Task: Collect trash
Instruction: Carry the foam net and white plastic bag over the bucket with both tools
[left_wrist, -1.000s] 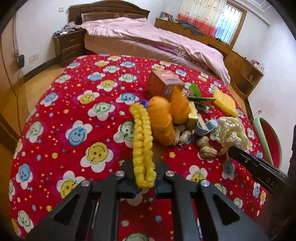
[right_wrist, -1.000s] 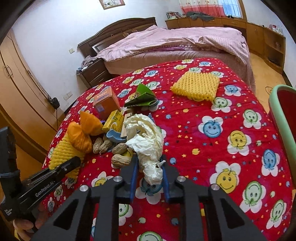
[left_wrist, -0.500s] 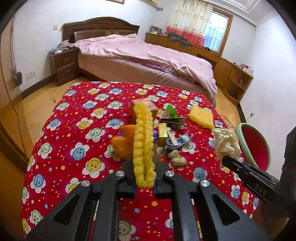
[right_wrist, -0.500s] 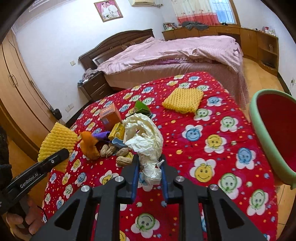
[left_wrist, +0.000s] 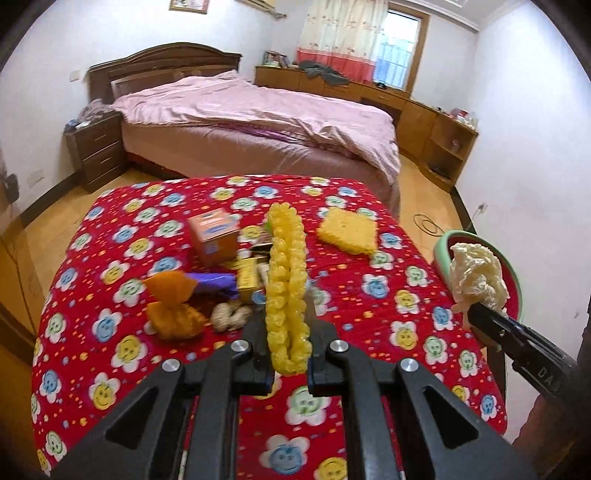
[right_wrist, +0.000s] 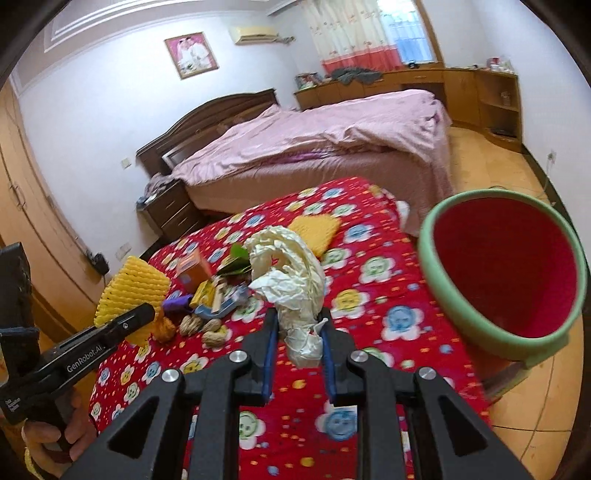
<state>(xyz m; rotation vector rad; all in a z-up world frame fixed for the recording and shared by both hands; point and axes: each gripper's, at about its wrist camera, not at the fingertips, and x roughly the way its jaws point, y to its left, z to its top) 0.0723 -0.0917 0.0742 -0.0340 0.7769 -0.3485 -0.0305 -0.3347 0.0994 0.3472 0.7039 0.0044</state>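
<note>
Two handheld tools work a bedroom cleanup: the left gripper (left_wrist: 288, 354) is clenched on a yellow foam net (left_wrist: 286, 284) standing upright between its fingers, while the right gripper (right_wrist: 297, 343) grasps a crumpled white paper wad (right_wrist: 291, 273). Below and ahead of both, a red smiley-patterned tabletop (left_wrist: 110, 328) carries an orange wrapper (left_wrist: 173, 306), peanuts (right_wrist: 207, 328) and an orange box (left_wrist: 214, 236). Right of the right gripper stands a green-rimmed red bin (right_wrist: 506, 273); farther off lies a pink bed (left_wrist: 258, 118).
</note>
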